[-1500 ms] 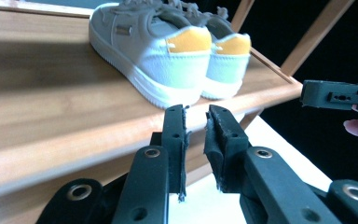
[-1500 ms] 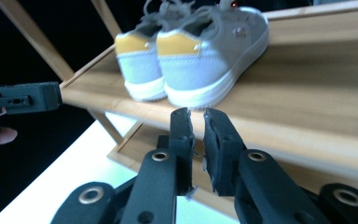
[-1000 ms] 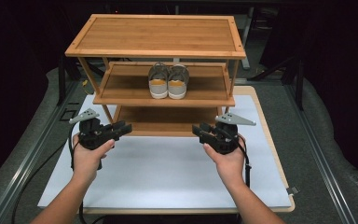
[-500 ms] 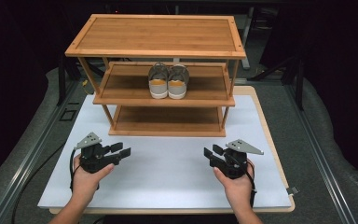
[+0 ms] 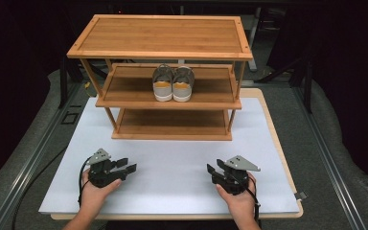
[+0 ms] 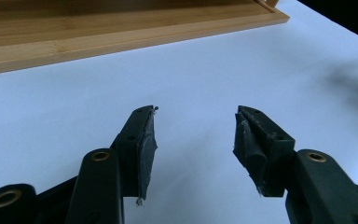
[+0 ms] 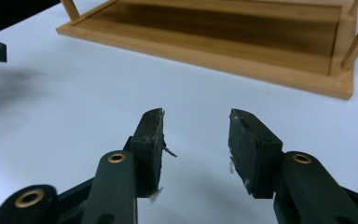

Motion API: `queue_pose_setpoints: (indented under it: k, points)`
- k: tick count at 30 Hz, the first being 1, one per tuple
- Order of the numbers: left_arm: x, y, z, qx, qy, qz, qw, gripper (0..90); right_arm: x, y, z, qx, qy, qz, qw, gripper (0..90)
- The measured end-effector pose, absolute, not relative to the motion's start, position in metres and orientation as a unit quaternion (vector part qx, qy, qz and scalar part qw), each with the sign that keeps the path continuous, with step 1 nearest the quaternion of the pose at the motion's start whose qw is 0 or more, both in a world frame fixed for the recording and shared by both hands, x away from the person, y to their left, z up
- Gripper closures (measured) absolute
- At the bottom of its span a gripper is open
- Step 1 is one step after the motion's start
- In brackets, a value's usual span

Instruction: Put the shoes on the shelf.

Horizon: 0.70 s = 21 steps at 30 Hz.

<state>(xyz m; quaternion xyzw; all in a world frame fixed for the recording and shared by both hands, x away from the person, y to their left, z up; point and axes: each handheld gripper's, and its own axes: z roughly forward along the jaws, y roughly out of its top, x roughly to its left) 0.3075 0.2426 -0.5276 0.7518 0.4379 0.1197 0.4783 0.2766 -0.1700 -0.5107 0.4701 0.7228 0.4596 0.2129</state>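
On the rack's (image 5: 124,101) middle shelf sit the shoes (image 5: 173,84), side by side and touching, heels toward the person, long axes running front to back. Well nearer the person, over the white mat (image 5: 172,167), the left gripper (image 5: 127,166) and right gripper (image 5: 212,169) hover, each with jaws apart and holding nothing, the shoes far ahead between them.

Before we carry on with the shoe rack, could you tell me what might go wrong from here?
Both the left gripper and right gripper are open, low over the white mat; a jaw could snag it. The shoes sit at the middle shelf's front edge, so a clumsy reach might knock them off.
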Motion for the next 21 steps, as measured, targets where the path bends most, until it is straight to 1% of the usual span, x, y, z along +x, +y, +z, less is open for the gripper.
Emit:
queue_pose_setpoints:
  k: [3,9,14,19,21]
  points:
    - [0.307,0.242,-0.532,0.755,0.437,0.12,0.474,47.3,0.278,-0.168,-0.517,0.468,0.733,0.451,0.202,54.7]
    - [0.306,0.228,-0.539,0.776,0.419,0.116,0.457,46.4,0.284,-0.161,-0.531,0.465,0.752,0.426,0.194,54.6]
    - [0.305,0.218,-0.544,0.794,0.405,0.116,0.439,45.3,0.285,-0.156,-0.535,0.462,0.758,0.42,0.187,52.0]
    - [0.305,0.213,-0.546,0.801,0.4,0.116,0.43,44.8,0.284,-0.15,-0.538,0.454,0.768,0.407,0.196,50.7]
    - [0.305,0.212,-0.547,0.801,0.401,0.114,0.429,44.6,0.285,-0.149,-0.538,0.452,0.772,0.404,0.192,50.1]
